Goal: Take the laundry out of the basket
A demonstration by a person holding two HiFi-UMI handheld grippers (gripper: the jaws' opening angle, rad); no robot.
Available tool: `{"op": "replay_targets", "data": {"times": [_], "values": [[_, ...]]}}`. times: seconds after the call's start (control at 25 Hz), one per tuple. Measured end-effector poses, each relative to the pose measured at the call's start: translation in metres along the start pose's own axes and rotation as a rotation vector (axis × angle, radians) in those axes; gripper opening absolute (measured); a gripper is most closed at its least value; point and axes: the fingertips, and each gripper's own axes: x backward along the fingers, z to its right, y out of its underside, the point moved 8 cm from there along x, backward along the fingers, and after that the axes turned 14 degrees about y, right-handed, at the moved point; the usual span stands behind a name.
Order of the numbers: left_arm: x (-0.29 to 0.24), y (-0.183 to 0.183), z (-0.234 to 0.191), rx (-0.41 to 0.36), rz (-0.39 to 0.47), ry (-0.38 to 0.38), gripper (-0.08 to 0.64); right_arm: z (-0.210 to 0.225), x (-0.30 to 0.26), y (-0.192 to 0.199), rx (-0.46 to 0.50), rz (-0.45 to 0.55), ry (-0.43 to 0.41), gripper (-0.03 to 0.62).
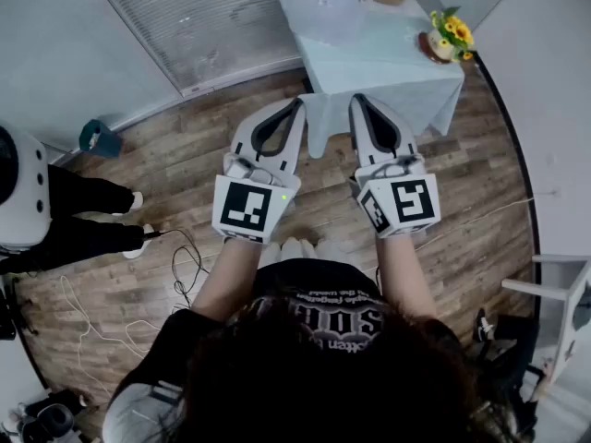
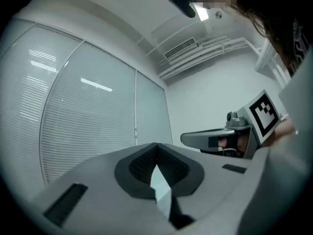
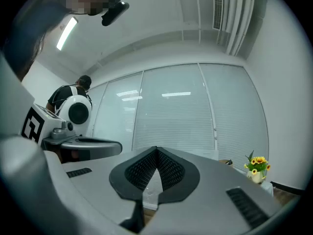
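A pale translucent basket (image 1: 330, 1) stands on a small table with a light cloth (image 1: 388, 67) ahead of me; I cannot make out what is inside it. My left gripper (image 1: 297, 103) and right gripper (image 1: 355, 100) are held side by side in the air, short of the table's near edge, both pointing at it. The jaws of each meet at the tip with nothing between them. In the left gripper view the left gripper (image 2: 156, 146) points up at the blinds. The right gripper (image 3: 156, 150) does too. The basket is hidden in both gripper views.
A pot of yellow flowers (image 1: 448, 37) sits on the table's right corner, seen again as flowers (image 3: 257, 168). A person in black trousers (image 1: 83, 220) stands at the left beside a white device (image 1: 18, 192). Cables (image 1: 185, 266) lie on the wooden floor. A white chair (image 1: 563, 293) is at the right.
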Motion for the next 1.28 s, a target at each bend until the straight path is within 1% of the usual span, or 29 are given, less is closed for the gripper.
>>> {"op": "replay_targets", "data": {"times": [0.24, 0.44, 0.6, 0.68, 0.8, 1.08, 1.28], "values": [[0.002, 0.000, -0.006, 0.004, 0.006, 0.002, 0.002, -0.003, -0.003, 0.002, -0.014, 0.000, -0.005, 0.028], [0.005, 0.000, -0.010, 0.003, 0.001, 0.008, 0.002, -0.005, -0.001, -0.001, -0.055, 0.014, -0.029, 0.028], [0.008, 0.005, -0.015, 0.007, -0.004, 0.019, 0.002, -0.005, 0.001, 0.002, -0.062, 0.014, -0.014, 0.029], [0.010, 0.008, -0.018, 0.021, -0.013, 0.037, 0.002, -0.004, 0.002, 0.003, -0.082, 0.020, -0.008, 0.029], [0.015, 0.011, -0.022, 0.045, -0.002, 0.057, 0.002, -0.005, 0.004, 0.004, -0.108, 0.029, 0.005, 0.028], [0.010, 0.020, -0.032, 0.092, 0.027, 0.102, 0.002, 0.000, -0.002, 0.009, -0.093, 0.022, 0.043, 0.028], [-0.011, 0.024, -0.039, 0.100, 0.016, 0.119, 0.002, 0.015, -0.016, 0.012, -0.096, 0.030, 0.036, 0.028]]}}
